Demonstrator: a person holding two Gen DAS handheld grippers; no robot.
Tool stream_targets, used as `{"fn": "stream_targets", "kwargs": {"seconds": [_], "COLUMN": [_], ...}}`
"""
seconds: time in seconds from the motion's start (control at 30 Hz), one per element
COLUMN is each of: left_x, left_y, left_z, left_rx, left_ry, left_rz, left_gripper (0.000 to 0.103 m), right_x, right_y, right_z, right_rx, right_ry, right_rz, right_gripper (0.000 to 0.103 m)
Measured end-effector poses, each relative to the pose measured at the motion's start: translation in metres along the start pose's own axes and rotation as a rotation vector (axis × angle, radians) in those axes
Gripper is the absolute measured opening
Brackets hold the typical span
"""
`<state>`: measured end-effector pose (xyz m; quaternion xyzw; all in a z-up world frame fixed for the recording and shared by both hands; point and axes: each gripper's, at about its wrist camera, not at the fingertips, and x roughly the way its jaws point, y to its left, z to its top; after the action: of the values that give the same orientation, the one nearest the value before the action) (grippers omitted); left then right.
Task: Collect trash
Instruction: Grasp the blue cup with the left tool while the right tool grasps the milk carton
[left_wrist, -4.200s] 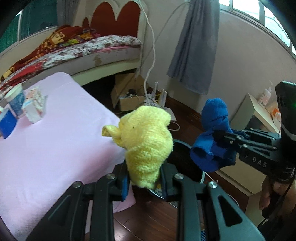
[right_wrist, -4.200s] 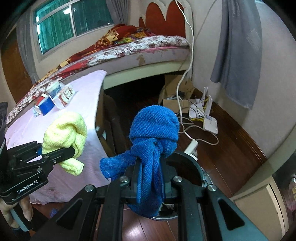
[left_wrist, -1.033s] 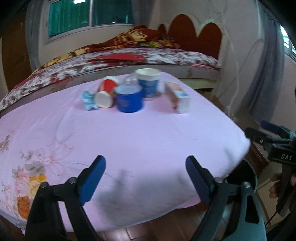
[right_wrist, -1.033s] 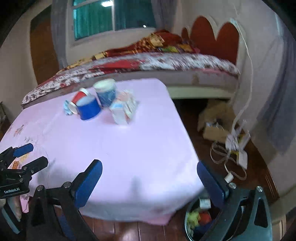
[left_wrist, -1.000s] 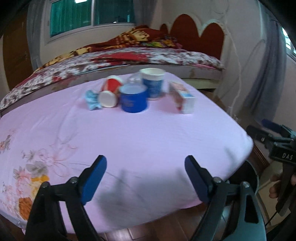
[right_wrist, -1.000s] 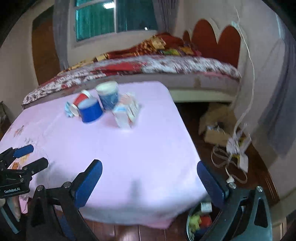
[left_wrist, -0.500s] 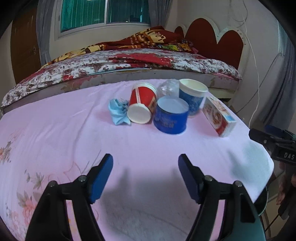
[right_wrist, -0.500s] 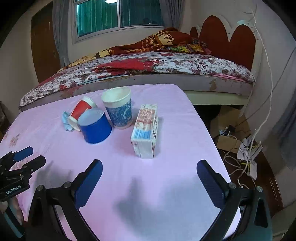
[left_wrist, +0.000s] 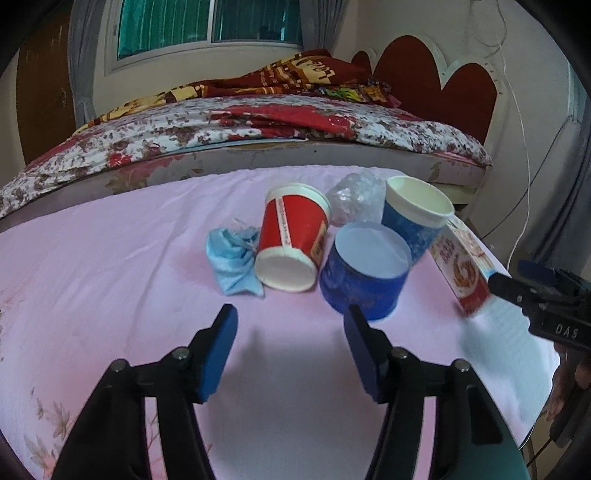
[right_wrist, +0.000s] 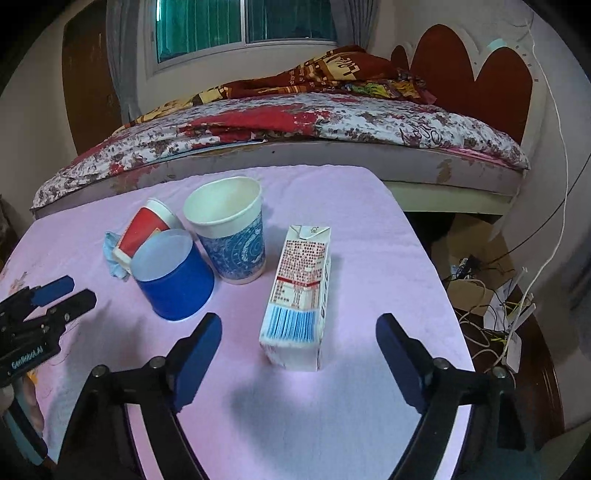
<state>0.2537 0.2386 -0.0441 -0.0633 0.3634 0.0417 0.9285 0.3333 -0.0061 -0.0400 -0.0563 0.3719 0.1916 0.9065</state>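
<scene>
Trash lies on a pink-covered table (left_wrist: 110, 295): a red paper cup (left_wrist: 291, 243) on its side, an upturned blue cup (left_wrist: 365, 273), an upright blue-patterned cup (left_wrist: 413, 218), a crumpled blue tissue (left_wrist: 232, 258), clear plastic (left_wrist: 354, 195) and a milk carton (right_wrist: 299, 295) lying flat. My left gripper (left_wrist: 290, 332) is open and empty, just short of the red and blue cups. My right gripper (right_wrist: 299, 350) is open wide, its fingers either side of the carton's near end.
A bed (right_wrist: 295, 125) with a floral quilt stands behind the table. Cables, a router and a cardboard box (right_wrist: 491, 288) lie on the wooden floor to the right. The table edge falls away on the right in the right wrist view.
Earlier both grippers held knotted cloths over a bin; now both are open and empty. Over the last second both moved forward over the table toward the cups and carton.
</scene>
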Motion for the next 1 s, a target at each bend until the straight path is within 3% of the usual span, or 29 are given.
{"fn": "stream_targets", "kwargs": {"seconds": [0.2,0.3,0.4,0.43,0.87,1.0], "left_x": [0.010,0.012,0.018,0.019,0.053,0.059], "left_y": [-0.014,-0.028,-0.039,-0.042,-0.066,-0.070], "left_z": [0.004,0.003,0.005,0.005,0.019,0.022], "left_rx": [0.013,0.032,0.035,0.035,0.017,0.024], "left_ry": [0.010,0.009,0.022,0.020,0.032,0.036], "left_rz": [-0.028,-0.044,-0.059,-0.057,-0.054,-0.044], "left_gripper": [0.061,0.061,0.061,0.061,0.063,0.068], "right_x": [0.014,0.021,0.027,0.029,0.049,0.057], "right_y": [-0.004,-0.005,-0.014,-0.018,-0.037,-0.040], "right_z": [0.004,0.004,0.004,0.004,0.009,0.011], "right_rx": [0.013,0.005,0.011,0.016,0.043,0.048], "right_ry": [0.016,0.031,0.048,0.055,0.081,0.085], "right_rz": [0.012,0.011,0.012,0.006,0.067,0.065], "right_gripper": [0.081,0.072,0.058,0.041,0.040,0.042]}}
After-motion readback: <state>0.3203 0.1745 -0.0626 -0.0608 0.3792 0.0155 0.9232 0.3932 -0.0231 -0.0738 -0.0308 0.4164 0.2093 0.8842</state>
